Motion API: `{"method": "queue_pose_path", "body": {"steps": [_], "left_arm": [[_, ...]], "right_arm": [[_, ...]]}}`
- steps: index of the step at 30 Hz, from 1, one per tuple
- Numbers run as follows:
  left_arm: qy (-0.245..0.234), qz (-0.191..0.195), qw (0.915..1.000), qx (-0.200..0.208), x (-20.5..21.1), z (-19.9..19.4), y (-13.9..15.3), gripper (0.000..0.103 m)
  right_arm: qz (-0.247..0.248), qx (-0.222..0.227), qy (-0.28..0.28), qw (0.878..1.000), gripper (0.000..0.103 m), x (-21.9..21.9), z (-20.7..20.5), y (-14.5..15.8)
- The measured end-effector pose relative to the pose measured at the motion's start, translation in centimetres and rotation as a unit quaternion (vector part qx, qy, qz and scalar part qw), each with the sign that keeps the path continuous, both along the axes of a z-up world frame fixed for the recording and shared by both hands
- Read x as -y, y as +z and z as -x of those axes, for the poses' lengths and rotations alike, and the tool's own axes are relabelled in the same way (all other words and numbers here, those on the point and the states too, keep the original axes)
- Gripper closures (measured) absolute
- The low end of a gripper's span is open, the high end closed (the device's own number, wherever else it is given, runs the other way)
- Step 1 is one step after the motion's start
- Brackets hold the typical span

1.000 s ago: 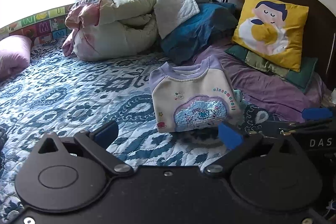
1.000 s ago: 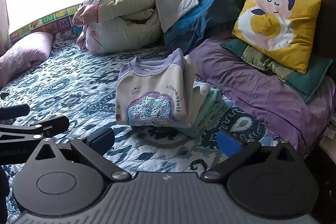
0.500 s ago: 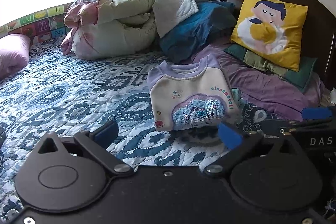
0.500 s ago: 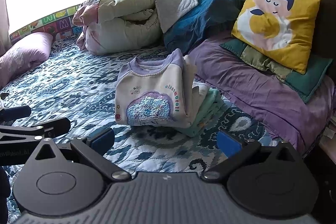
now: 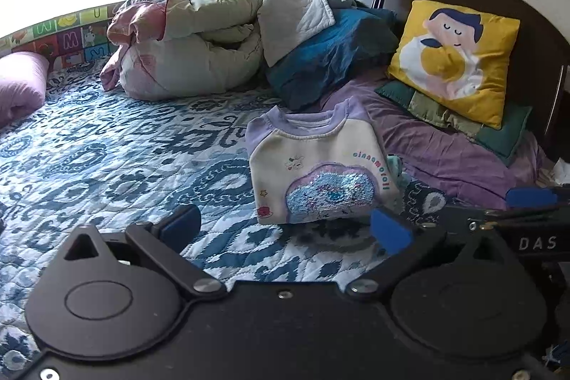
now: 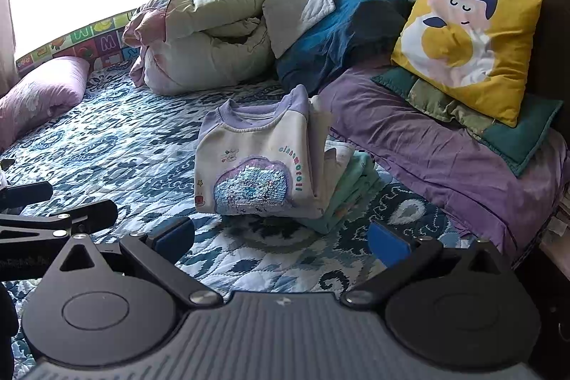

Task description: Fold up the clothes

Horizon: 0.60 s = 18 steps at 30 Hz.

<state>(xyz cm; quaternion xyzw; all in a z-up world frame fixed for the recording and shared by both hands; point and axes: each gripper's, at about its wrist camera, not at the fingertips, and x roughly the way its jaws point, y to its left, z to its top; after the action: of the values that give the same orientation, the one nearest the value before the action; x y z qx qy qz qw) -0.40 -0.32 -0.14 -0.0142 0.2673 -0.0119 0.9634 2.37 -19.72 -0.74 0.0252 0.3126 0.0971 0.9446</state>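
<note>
The left black plastic two-finger gripper (image 5: 285, 227) has blue rectangular fingertip pads (image 5: 390, 232), silver pivot screws and round black discs. The right black-and-grey ribbed two-finger gripper (image 6: 283, 239) looks alike; its side reads "DAS" in white.

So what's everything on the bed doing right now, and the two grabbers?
Left gripper: open, holding nothing.
Right gripper: open, holding nothing.
Cream-and-lilac sequin sweatshirt: folded, top of the stack.
Mint-green clothes: folded, underneath it.
Pale puffy quilt: bundled up.
Yellow cartoon cushion: propped, leaning on the headboard.
</note>
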Motion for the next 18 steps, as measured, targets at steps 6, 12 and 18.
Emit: {"method": "queue_pose_path", "body": {"steps": [6, 12, 18], "left_arm": [[0.001, -0.004, 1.0000, -0.002, 0.08, -0.16, -0.04, 0.000], [0.001, -0.005, 1.0000, -0.002, -0.15, -0.30, -0.01, 0.000], [0.001, -0.001, 1.0000, -0.003, -0.22, -0.47, 0.03, 0.000]], "right_arm": [[0.000, 0.000, 0.003, 1.000, 0.000, -0.12, -0.02, -0.09], [0.000, 0.000, 0.002, 1.000, 0.000, -0.17, -0.20, -0.04], [0.000, 0.001, 0.002, 1.000, 0.000, -0.21, -0.23, -0.14]]}}
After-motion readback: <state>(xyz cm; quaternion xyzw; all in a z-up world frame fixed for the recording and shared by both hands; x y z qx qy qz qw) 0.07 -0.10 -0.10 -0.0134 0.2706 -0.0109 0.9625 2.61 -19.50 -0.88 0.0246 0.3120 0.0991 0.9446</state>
